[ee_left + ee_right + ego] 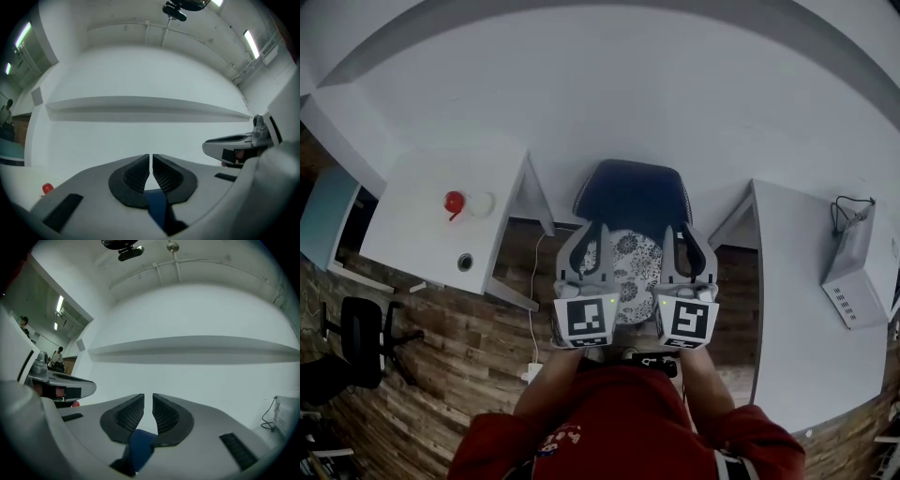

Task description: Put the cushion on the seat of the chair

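Currently the left gripper [586, 246] and the right gripper [686, 246] are hovering side by side over the chair [633, 192]. The cushion [636, 261], white with a dark floral print, is lying on the seat, between and below the two pairs of fingers. The left fingers [136, 174] are sitting almost pressed together, with a thin slit and nothing pinched. The right fingers [165, 416] are doing likewise. Something blue is showing low behind each pair of pads; can't tell what. A white wall [140, 75] is facing the fingertips.
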{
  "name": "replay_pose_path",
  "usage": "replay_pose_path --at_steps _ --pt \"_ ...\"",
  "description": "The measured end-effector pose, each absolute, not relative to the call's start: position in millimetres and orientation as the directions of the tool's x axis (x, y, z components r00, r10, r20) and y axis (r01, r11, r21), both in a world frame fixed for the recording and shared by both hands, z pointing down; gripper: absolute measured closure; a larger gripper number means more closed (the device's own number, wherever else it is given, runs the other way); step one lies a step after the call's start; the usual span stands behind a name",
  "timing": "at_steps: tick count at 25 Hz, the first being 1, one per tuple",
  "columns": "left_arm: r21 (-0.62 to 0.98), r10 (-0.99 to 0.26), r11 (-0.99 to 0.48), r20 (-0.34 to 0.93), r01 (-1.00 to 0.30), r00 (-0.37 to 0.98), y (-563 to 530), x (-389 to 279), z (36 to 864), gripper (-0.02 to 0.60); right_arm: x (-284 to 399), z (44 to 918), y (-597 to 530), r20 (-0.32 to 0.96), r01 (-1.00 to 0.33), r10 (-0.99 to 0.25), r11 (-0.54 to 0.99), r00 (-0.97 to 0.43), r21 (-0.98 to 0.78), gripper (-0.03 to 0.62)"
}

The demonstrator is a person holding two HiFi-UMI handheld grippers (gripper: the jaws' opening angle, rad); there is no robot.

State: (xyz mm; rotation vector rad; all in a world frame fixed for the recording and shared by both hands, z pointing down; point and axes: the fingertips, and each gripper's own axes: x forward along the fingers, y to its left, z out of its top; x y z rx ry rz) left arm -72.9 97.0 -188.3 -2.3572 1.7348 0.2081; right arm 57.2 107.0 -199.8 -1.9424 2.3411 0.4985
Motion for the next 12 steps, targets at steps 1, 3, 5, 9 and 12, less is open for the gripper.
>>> replay_pose_path --at_steps 1,3,5,9,12 --pt "-0.087 -0.924 -0.288 -0.236 -0.954 0.301 98.2 -71.7 -190.0 0.539 56.0 -202.5 108.6 -0.259 -0.965 -0.942 0.161 -0.213 0.206 0.525" --pt "-0.100 -0.922 -0.292 -0.235 -0.951 0.308 100.3 -70.4 -191.7 0.549 53.7 -205.8 111.0 -0.268 -0.965 -0.938 0.169 -0.220 0.201 0.548" --pt "-0.108 -0.920 -0.302 -0.229 -0.947 0.319 101.2 -70.5 -192.2 0.554 51.1 -207.3 111.1 -0.270 -0.966 -0.937 0.176 -0.224 0.191 0.565" --pt "-0.110 -0.919 -0.299 -0.235 -0.948 0.317 100.9 -70.4 -196.5 0.554 53.4 -208.1 110.4 -0.265 -0.967 -0.938 0.177 -0.222 0.184 0.566" --pt "-0.106 -0.919 -0.295 -0.239 -0.949 0.313 101.9 -69.3 -198.4 0.554 57.5 -207.2 112.7 -0.260 -0.967 -0.941 0.168 -0.215 0.194 0.566"
